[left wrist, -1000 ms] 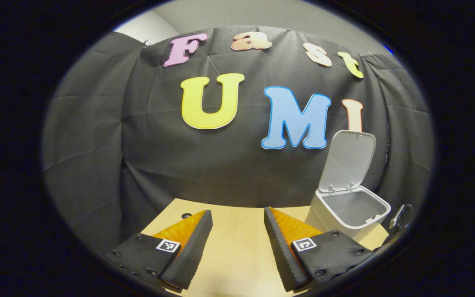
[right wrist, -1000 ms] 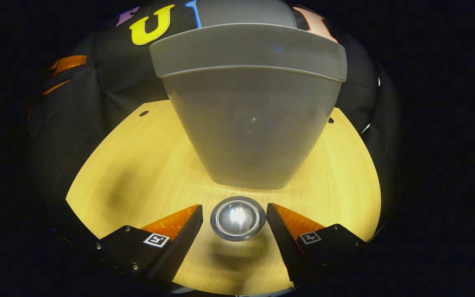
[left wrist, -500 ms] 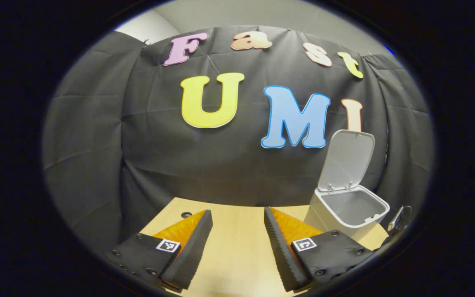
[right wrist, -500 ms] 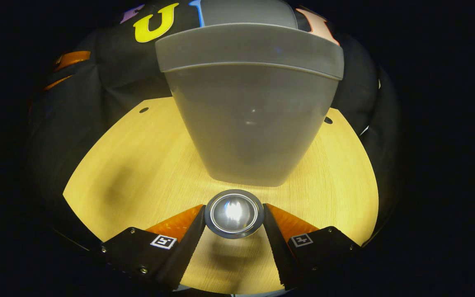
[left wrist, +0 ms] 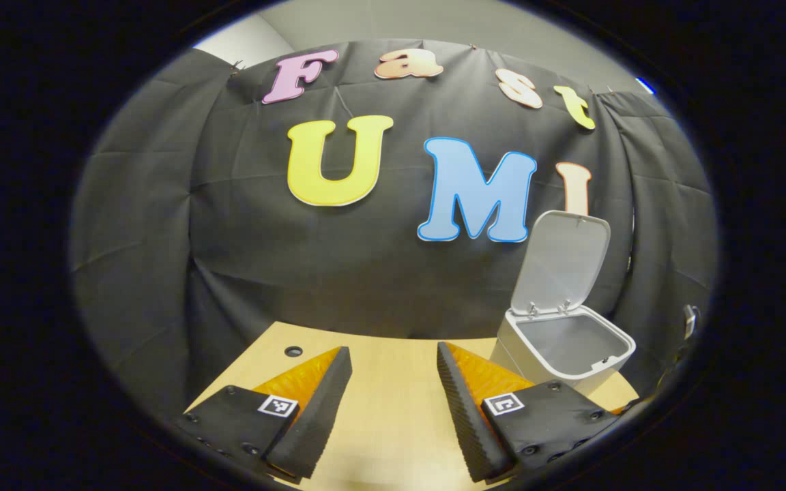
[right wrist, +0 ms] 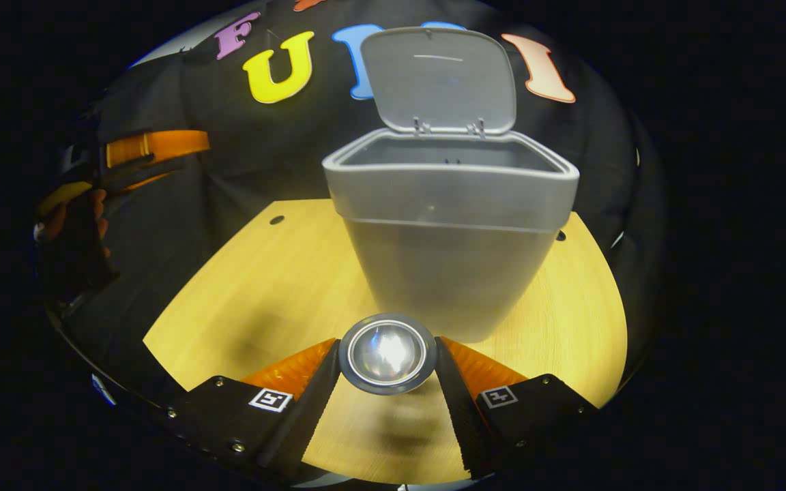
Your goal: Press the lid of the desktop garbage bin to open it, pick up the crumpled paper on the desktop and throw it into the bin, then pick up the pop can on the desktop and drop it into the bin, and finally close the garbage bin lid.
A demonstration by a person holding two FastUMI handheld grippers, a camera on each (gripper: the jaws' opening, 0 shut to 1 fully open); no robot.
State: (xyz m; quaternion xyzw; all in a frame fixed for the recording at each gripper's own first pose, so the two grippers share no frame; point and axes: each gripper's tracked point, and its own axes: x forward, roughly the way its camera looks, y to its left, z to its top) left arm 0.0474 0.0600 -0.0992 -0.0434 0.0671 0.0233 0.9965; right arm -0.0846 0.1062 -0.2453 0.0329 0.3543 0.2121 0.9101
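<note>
A: Where's the can (right wrist: 387, 352)?

B: Pinched end-on between the right gripper (right wrist: 387, 365)'s fingers, in front of the bin (right wrist: 451, 225), its wall just behind.

A: How to finish well?

B: My judgement: carry it above the rim, centre it over the opening clear of the upright lid (right wrist: 439, 80), then release.

A: The other hand?

B: The left gripper (left wrist: 393, 399) hovers over the bench (left wrist: 393, 423), fingers apart and empty, the bin to its right.

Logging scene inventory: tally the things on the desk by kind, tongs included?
Grey plastic garbage bin, lid open: 1
Silver metal pop can, gripped: 1
Tongs: 2, left tongs open, right tongs on the can
Total: 4
</note>
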